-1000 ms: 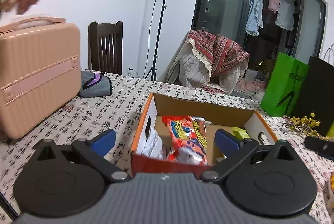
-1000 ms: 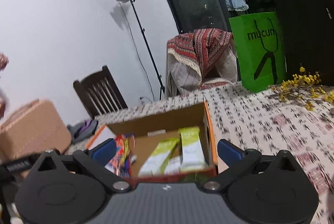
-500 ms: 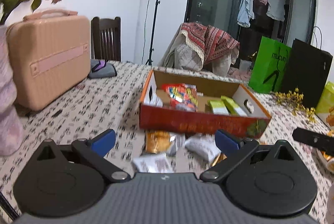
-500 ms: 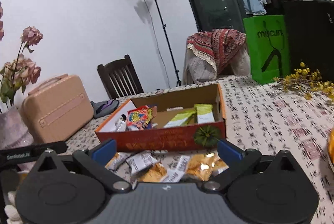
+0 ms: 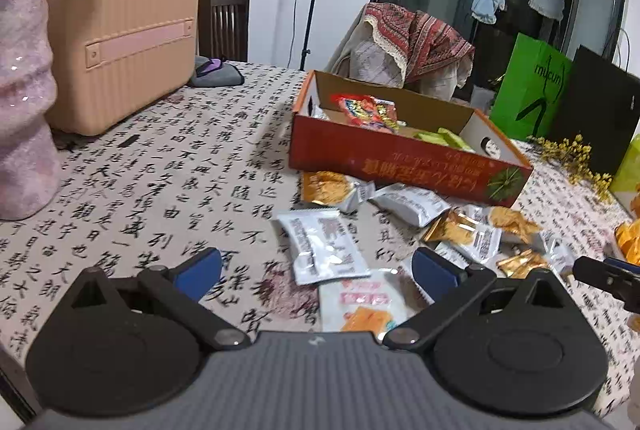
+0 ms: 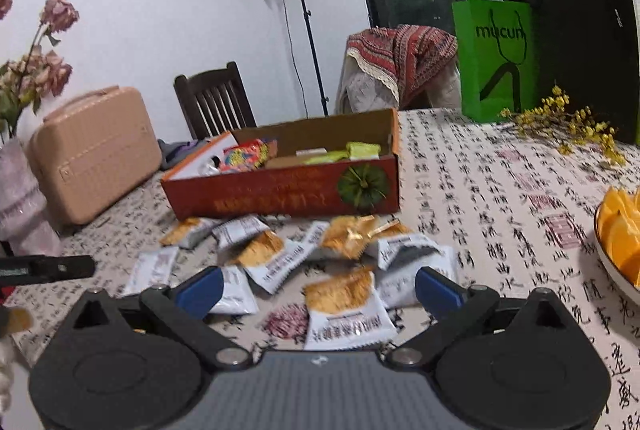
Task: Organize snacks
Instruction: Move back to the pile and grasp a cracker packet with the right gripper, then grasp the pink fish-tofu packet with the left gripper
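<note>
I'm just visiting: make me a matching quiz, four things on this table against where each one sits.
Things:
1. red snack bag
2. silver snack packets
3. orange slices
4. pink case

Places:
A. in a bowl at the right edge of the right wrist view
B. inside the cardboard box
C. on the tablecloth in front of the box
D. left of the box, beside the vase

Pairs: 1-B, 2-C, 3-A, 4-D
</note>
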The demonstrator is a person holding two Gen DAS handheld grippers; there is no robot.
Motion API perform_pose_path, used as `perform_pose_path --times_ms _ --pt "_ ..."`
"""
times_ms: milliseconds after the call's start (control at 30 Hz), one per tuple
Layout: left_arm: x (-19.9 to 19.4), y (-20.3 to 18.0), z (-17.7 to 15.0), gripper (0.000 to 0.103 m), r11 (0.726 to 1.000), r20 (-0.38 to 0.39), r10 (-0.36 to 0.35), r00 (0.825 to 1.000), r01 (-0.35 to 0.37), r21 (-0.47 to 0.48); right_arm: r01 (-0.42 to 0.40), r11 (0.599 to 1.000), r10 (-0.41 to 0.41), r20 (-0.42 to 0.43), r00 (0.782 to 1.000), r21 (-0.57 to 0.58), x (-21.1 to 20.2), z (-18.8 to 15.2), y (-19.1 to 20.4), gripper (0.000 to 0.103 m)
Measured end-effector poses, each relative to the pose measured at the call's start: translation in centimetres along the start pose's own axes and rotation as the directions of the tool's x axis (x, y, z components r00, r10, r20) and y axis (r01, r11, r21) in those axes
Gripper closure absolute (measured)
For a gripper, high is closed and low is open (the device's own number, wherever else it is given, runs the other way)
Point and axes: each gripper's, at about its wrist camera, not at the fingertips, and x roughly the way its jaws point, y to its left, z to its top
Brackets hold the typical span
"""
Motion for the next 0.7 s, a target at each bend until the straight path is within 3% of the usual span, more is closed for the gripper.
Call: perform_pose_path --times_ms 100,267,367,467,700 --pt "-0.7 0.2 -0.3 0.0 1.0 0.0 0.017 1.0 -0.017 0.005 0.008 1.0 -0.008 -0.045 0.999 -0.015 1.5 -0.5 0.2 0.01" --pt "-1.3 1.2 -1.0 0.0 0.999 -0.005 0.033 0.999 -0.033 -0.019 0.103 0.989 -0.114 -0.104 0.988 -0.108 5.3 -1.1 1.2 0.02" --pt "-1.4 1.6 -1.1 0.0 0.999 -0.011 0.043 0.999 -0.043 -0.027 0.117 0.984 -0.135 -0.141 0.981 -0.132 7.0 -1.4 1.4 0.027" --pt "-1.3 1.7 -1.2 0.0 0.999 -0.019 0.044 0.999 -0.045 -0.028 0.116 0.983 -0.136 -0.135 0.981 -0.144 7.0 -1.6 1.9 0.049" --pt "0.1 0.9 -1.3 0.0 1.0 -0.054 0.009 0.999 -0.01 -0.011 0.109 0.986 -0.118 -0.071 0.99 -0.13 4.8 -1.5 2.3 0.053"
